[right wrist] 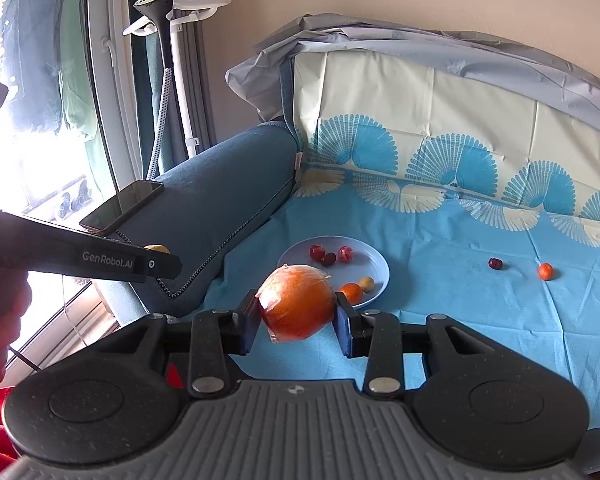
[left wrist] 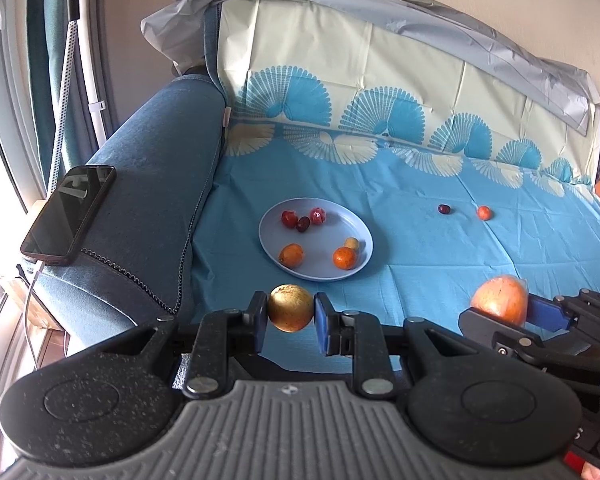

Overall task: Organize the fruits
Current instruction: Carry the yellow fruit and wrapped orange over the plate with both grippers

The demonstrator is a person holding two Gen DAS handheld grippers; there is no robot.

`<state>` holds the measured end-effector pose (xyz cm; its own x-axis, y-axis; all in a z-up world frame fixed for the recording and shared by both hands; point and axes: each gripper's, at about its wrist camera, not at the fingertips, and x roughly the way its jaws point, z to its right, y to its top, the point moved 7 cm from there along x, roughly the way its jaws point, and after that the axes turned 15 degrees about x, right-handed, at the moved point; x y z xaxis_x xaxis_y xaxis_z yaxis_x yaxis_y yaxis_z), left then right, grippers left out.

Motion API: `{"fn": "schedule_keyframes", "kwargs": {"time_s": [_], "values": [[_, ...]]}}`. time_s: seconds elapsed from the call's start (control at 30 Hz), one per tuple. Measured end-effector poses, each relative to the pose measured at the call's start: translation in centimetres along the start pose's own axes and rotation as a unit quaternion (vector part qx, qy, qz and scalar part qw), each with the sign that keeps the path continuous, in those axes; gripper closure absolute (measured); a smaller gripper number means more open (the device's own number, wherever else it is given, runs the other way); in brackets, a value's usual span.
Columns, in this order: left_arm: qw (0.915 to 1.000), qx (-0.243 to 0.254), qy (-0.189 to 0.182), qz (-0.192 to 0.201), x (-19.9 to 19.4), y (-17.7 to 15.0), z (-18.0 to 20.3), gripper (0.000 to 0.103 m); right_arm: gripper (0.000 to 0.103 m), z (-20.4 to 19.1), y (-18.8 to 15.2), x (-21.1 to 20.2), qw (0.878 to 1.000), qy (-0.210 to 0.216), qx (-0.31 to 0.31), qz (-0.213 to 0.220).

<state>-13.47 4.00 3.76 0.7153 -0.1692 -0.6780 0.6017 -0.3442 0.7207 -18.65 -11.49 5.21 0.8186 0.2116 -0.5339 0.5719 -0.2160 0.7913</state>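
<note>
My left gripper (left wrist: 291, 314) is shut on a golden-brown round fruit (left wrist: 291, 308), held above the blue cloth just in front of the pale blue plate (left wrist: 360, 228). The plate holds several small red, dark and orange fruits. My right gripper (right wrist: 297, 316) is shut on a large orange fruit wrapped in clear film (right wrist: 296, 308), held in front of the plate (right wrist: 374, 260). That wrapped fruit also shows in the left wrist view (left wrist: 500, 300). A dark plum (left wrist: 444, 209) and a small orange fruit (left wrist: 484, 212) lie loose on the cloth to the right.
A blue sofa armrest (left wrist: 148, 208) with a black phone (left wrist: 70, 212) on it stands left of the plate. The patterned cloth (left wrist: 440, 248) covers the seat and backrest. A garment steamer stand (right wrist: 172, 80) and a window are at the far left.
</note>
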Motion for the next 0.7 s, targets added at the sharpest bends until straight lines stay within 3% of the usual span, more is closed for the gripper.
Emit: {"fn": "schedule_keyframes", "kwargs": {"time_s": [0.43,0.7], "values": [[1.0000,-0.008,-0.001,-0.005,1.5,0.3,-0.9,0.076,0.063,0.6,0.2,1.3,1.000,-0.009,0.002,0.000],[0.9999,-0.009,-0.010,-0.008,4.3,2.3,-1.5,0.076,0.063,1.0,0.8,4.0,1.000,-0.018,0.002,-0.012]]}}
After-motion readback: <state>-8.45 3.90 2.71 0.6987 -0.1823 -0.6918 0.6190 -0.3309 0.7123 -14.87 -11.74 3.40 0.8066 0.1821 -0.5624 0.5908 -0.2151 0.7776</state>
